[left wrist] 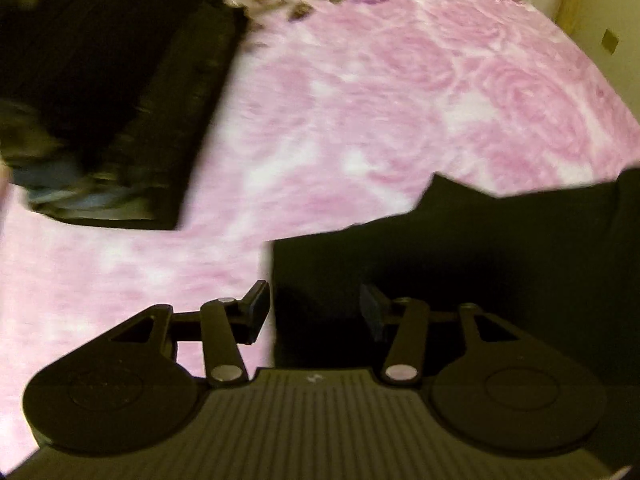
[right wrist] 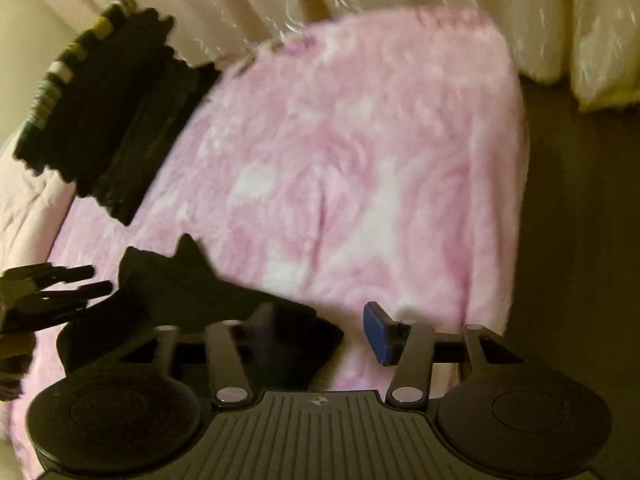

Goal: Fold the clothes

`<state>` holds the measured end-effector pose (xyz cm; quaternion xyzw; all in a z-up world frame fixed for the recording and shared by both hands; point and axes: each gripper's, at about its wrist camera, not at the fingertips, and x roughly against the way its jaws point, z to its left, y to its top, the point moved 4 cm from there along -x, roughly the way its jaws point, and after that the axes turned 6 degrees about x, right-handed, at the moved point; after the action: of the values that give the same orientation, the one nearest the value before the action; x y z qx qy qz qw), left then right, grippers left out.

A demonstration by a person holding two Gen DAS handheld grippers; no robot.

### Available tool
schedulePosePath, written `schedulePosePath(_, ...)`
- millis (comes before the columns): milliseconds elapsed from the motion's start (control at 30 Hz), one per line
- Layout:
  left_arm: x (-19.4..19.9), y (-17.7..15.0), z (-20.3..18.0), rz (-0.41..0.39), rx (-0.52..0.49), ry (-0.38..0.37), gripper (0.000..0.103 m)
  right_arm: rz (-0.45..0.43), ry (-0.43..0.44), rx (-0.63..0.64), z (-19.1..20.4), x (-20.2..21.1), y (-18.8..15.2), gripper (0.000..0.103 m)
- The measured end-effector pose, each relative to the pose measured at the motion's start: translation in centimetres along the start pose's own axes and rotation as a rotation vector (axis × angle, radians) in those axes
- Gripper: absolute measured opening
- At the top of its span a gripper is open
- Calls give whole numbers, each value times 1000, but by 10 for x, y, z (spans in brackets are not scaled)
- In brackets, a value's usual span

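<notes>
My left gripper (left wrist: 314,312) has its jaws apart with nothing pinched; they hang over the near edge of a dark garment (left wrist: 460,264) lying flat on the pink blanket (left wrist: 340,120). Further off to the left, a stack of folded dark clothes (left wrist: 112,80) rests on the same blanket.

My right gripper (right wrist: 320,330) also stands with its jaws apart and empty, one finger (right wrist: 378,332) over bare blanket, the other over the garment's (right wrist: 192,288) crumpled end. My left gripper shows at the left edge. The stack (right wrist: 104,120) sits far left, a cream curtain (right wrist: 440,0) behind.
</notes>
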<state>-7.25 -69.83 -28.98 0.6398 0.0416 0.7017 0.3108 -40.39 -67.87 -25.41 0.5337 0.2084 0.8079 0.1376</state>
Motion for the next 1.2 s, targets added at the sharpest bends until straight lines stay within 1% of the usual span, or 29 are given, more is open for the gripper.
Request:
schedulePosePath(33,11,-7,7,-5,-1,15,37,-14,6,34,9,9,-1,49)
schedulePosePath(67,22,-15,13,-9,-3,29,37,-22,30,72,21,17,-5,49)
schedulePosePath(133,44,-38,23,-14,-5,56,37,-16,116,142,50,28,-19,49)
schedulePosePath(233,75,-71,36,-21,-10,99,38,53,243,228,96,25,-54,49)
schedulePosePath(300,83,-90,35,-23,-13,127,36,112,288,274,119,13,-84,49)
schedulePosePath(400,73,-113,27,-9,-2,93,36,164,261,304,122,-6,-124,49)
schedulePosePath(467,57,-124,24,-3,-13,91,35,167,247,313,115,-6,-138,48)
schedulePosePath(500,49,-129,26,2,-2,91,37,168,239,324,110,-3,-142,48)
schedulePosePath(533,41,-133,29,8,13,90,42,171,229,345,107,0,-146,48)
schedulePosePath(567,36,-137,31,10,24,88,45,176,217,373,106,4,-149,48)
schedulePosePath(633,34,-141,33,-6,29,85,47,176,174,442,108,14,-150,48)
schedulePosePath(667,35,-143,35,-12,30,84,47,168,147,494,114,21,-152,52)
schedulePosePath(700,39,-145,36,-16,26,86,47,145,125,575,124,29,-155,57)
schedulePosePath(767,53,-147,37,-31,2,101,46,89,92,761,148,47,-165,74)
schedulePosePath(800,62,-149,37,-44,-18,110,44,77,83,851,159,50,-173,76)
schedulePosePath(867,79,-156,33,-78,-80,133,45,77,73,1021,181,49,-192,76)
schedulePosePath(933,93,-166,22,-110,-172,146,57,86,41,1192,196,32,-215,76)
schedulePosePath(967,98,-170,15,-127,-224,149,58,100,16,1269,200,20,-226,76)
schedulePosePath(1067,102,-186,-15,-180,-406,144,58,133,-92,1482,194,-18,-253,76)
schedulePosePath(1100,101,-192,-26,-195,-469,140,62,136,-131,1562,191,-29,-261,76)
schedulePosePath(1133,99,-197,-37,-210,-532,137,70,121,-148,1612,187,-37,-264,76)
schedulePosePath(1167,94,-202,-47,-222,-592,139,75,116,-142,1612,185,-40,-261,75)
schedulePosePath(1200,89,-207,-56,-236,-657,146,83,121,-136,1594,183,-41,-256,67)
